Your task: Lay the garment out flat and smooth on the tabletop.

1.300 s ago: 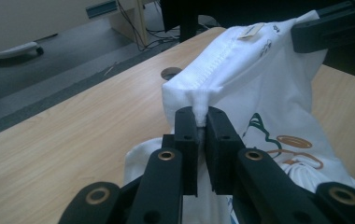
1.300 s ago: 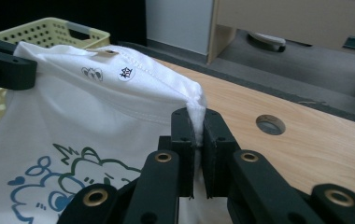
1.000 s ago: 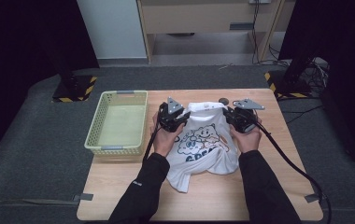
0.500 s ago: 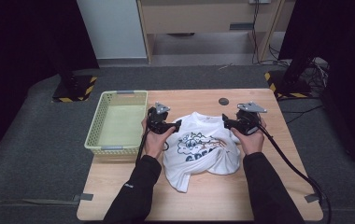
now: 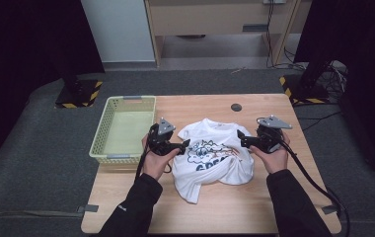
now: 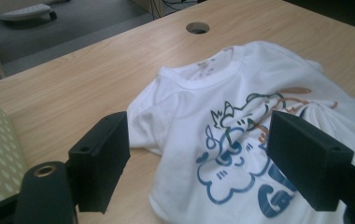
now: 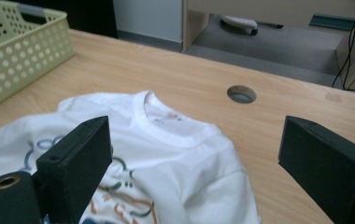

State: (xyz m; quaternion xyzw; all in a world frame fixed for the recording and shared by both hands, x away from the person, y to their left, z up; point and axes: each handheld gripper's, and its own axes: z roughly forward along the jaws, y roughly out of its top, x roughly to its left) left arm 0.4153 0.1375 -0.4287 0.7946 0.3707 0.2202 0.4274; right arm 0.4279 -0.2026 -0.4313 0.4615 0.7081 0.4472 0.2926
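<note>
Between my left gripper's (image 6: 199, 163) fingers (image 6: 102, 163) lies only the left shoulder and printed chest of the white T-shirt (image 5: 214, 157); the pads stand wide and touch no cloth. They have just been opening, with nothing pinched in them. My right gripper (image 7: 203, 172) is the same: fingers (image 7: 80, 161) spread apart, having just been opening, the shirt's right shoulder and bare wood showing through the gap.

Judging from how it lies, the shirt has been set down print-up in the middle of the bench (image 5: 274, 207), collar toward the far edge, but its lower half is bunched and twisted toward the near side. I'd say spreading or folding is only begun; the yellow basket (image 5: 101, 143) to the left is without any cloth in it.

From the high view I get the whole rumpled hem and both hands flanking the shirt. The left gripper view gives the blue cloud print up close; the right gripper view shows the neck label, the cable hole (image 7: 241, 94) in the bench beyond, and the basket's perforated wall.
</note>
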